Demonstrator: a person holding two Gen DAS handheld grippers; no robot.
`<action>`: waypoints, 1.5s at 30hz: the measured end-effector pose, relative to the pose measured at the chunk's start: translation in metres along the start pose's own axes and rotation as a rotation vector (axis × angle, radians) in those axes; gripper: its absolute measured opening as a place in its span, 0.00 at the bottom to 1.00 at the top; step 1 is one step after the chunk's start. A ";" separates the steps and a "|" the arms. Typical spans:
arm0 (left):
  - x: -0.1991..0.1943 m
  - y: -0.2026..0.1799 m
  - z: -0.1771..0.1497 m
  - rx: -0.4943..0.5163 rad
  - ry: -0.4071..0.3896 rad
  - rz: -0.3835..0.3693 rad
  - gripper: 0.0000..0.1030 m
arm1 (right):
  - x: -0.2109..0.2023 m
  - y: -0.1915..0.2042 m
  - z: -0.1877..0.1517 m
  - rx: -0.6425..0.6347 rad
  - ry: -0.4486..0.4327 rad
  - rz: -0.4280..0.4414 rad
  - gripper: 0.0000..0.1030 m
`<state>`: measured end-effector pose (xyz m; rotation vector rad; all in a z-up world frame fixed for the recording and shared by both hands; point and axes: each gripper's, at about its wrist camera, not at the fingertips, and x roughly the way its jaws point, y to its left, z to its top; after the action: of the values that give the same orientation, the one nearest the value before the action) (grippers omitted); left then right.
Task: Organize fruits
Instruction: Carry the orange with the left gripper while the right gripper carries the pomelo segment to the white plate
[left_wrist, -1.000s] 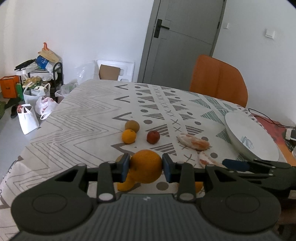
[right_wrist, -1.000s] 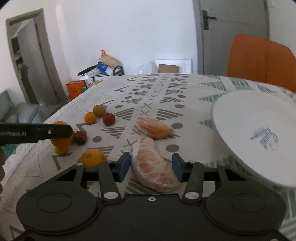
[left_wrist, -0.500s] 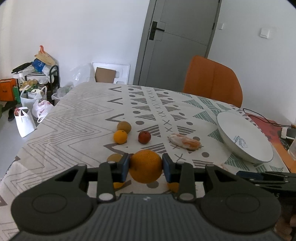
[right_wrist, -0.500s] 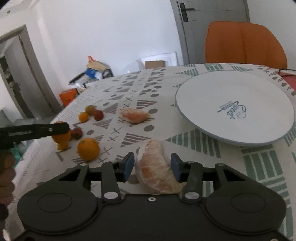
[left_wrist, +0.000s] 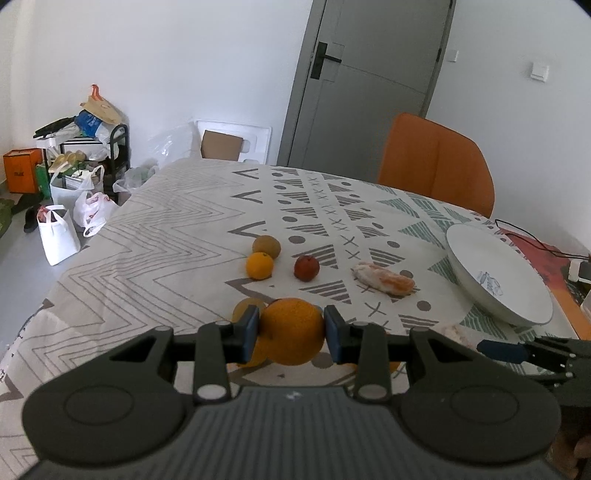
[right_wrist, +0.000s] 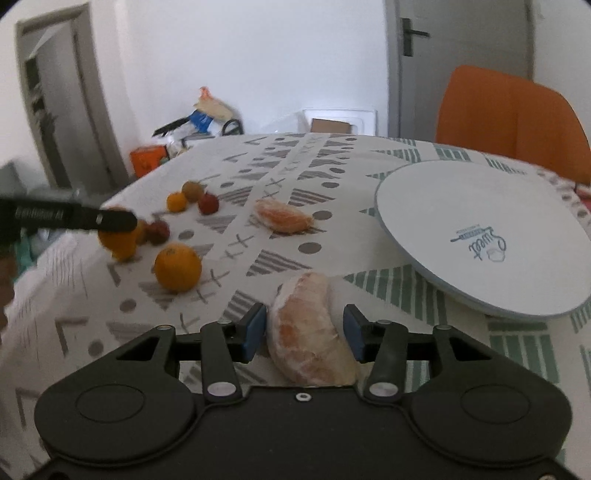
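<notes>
My left gripper (left_wrist: 291, 334) is shut on a whole orange (left_wrist: 293, 317), held above the patterned tablecloth (left_wrist: 166, 258). In the right wrist view that gripper (right_wrist: 110, 220) reaches in from the left with the orange (right_wrist: 120, 242) in it. My right gripper (right_wrist: 304, 332) is just left of the white plate (right_wrist: 480, 229). Its jaws are opening around a peeled orange piece (right_wrist: 308, 343), and a small gap shows at each pad. A second peeled piece (right_wrist: 282, 218) lies further out on the cloth. Another whole orange (right_wrist: 178, 266) sits to the left.
A small orange (left_wrist: 259, 265), a brown fruit (left_wrist: 266, 246) and a red fruit (left_wrist: 306, 267) lie mid-table. The plate (left_wrist: 495, 280) stands at the right edge, near a cable. An orange chair (left_wrist: 436, 162) stands behind the table, with bags and boxes on the floor at left.
The right gripper's jaws have widened and its pads have come off the peeled piece, and its view has swung across the plate. The left gripper still holds the orange.
</notes>
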<state>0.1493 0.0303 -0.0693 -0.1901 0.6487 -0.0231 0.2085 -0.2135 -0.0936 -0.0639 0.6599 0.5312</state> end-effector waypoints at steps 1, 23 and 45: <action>0.000 0.000 0.000 0.000 0.000 0.000 0.35 | -0.001 -0.001 -0.002 -0.005 -0.004 0.002 0.46; 0.003 -0.047 0.021 0.097 -0.036 -0.091 0.35 | -0.043 -0.036 0.012 0.157 -0.170 -0.049 0.36; 0.035 -0.134 0.051 0.251 -0.076 -0.185 0.35 | -0.045 -0.119 0.025 0.312 -0.251 -0.196 0.36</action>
<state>0.2130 -0.0953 -0.0257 -0.0078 0.5456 -0.2725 0.2510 -0.3310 -0.0591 0.2263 0.4781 0.2375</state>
